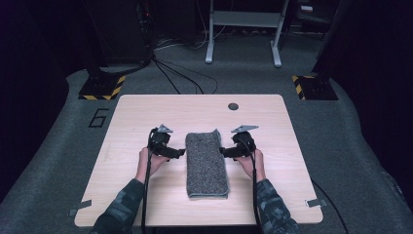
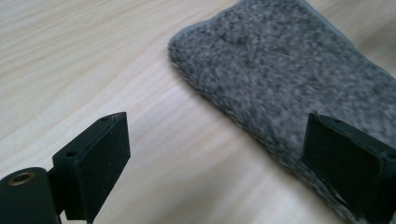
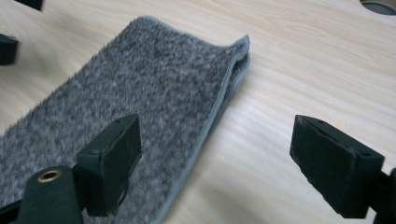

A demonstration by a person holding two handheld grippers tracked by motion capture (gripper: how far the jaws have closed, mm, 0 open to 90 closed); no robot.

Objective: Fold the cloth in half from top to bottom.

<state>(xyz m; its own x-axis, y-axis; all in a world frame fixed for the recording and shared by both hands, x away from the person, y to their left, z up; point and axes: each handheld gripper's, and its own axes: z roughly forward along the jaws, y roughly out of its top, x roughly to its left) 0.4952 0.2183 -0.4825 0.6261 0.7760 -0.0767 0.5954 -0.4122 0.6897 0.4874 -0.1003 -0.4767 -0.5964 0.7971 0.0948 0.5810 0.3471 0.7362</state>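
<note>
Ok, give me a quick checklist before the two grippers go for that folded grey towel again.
1. Folded grey towel lies flat on the table: ok.
2. Left gripper jaws open, nothing between them: ok.
3. Right gripper jaws open, nothing between them: ok.
4. Grippers flank the towel's long sides: ok.
5. Far corner layers flush: not ok, they gape slightly.
6. Near-end edges aligned: cannot tell.

The light wooden table point(image 1: 146, 117) has a round dark hole point(image 1: 233, 106) near its far edge. Beyond it, on grey carpet point(image 1: 350, 146), stand a pale metal frame point(image 1: 243, 29), black cables point(image 1: 180, 78) and two yellow-and-black striped bases point(image 1: 102, 87), left and right.
</note>
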